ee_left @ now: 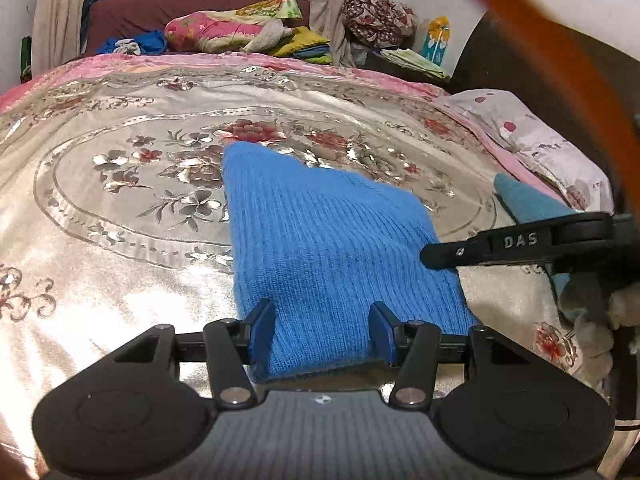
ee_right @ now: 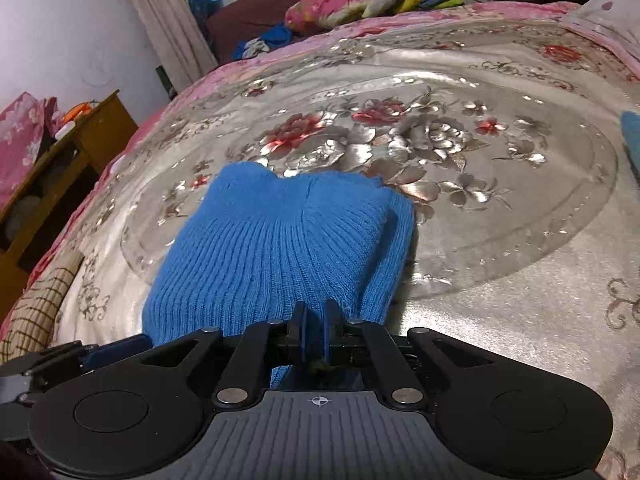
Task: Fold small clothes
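Blue knit garment point(ee_right: 280, 248) pinched in right gripper point(ee_right: 315, 316); left gripper point(ee_left: 322, 324) spread astride near edge.

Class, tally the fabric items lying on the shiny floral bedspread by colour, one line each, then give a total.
Bright blue ribbed knit garment: 1
Teal cloth: 1
Pale pillow with red spots: 1
Total: 3
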Demonstrator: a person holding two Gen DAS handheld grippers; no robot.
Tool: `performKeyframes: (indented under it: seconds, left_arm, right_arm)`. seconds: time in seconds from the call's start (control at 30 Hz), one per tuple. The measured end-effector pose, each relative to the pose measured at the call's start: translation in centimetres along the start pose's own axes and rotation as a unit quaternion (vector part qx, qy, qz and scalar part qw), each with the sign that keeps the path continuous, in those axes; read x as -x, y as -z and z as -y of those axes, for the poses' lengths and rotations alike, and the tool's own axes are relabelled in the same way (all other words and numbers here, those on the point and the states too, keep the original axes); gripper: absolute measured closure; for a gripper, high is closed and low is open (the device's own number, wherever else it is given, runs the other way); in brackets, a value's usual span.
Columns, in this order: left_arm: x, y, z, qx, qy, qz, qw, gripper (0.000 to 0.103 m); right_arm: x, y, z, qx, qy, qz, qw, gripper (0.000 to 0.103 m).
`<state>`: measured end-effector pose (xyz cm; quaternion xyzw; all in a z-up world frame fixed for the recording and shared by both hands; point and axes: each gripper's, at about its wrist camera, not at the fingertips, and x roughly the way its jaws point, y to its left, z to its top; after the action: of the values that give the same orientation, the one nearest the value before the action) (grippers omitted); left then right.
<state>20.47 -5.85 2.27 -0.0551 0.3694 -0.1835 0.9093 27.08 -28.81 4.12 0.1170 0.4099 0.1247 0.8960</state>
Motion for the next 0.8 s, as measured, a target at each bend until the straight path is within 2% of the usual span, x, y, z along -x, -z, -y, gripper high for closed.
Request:
performKeyframes:
  seconds: [0.07, 0.13, 0.23, 0.3, 0.5, 0.63, 0.8]
  left_arm:
    - [0.0, -0.2, 0.1, -0.001, -0.004, -0.002, 1.0, 0.045]
    - [0.1, -0.3, 0.1, -0.001, -0.01, -0.005, 0.9999, 0.044]
    - [0.3, -0.4, 0.3, -0.007, -0.025, -0.006, 0.9997, 0.041]
    - [0.4, -0.4, 0.4, -0.013, -0.035, -0.007, 0.9993, 0.039]
    - [0.6, -0.1, 0.7, -0.018, -0.059, -0.021, 0.9979, 0.036]
    - [1.4, 0.4, 1.1, -0.035, -0.072, -0.016, 0.9967, 0.034]
    - [2.4, 0.8, 1.4, -0.036, -0.077, -0.009, 0.9963, 0.027]
  right_arm:
    - [0.5, -0.1, -0.7, 0.008, 0.005, 0.007, 1.0, 0.095]
    - [1.4, 0.2, -1.3, 0.018, 0.008, 0.016, 1.0, 0.086]
    - [2.7, 1.2, -2.2, 0.038, 0.012, 0.028, 0.999, 0.086]
    - [2.7, 1.9, -2.3, 0.044, 0.013, 0.019, 0.999, 0.086]
    - [1.4, 3.6, -1.3, 0.032, 0.062, -0.014, 0.997, 0.086]
    - [2.8, 4.3, -1.4, 0.024, 0.064, -0.008, 0.998, 0.086]
    - [4.8, 5.5, -2.7, 0.031, 0.065, 0.007, 0.997, 0.086]
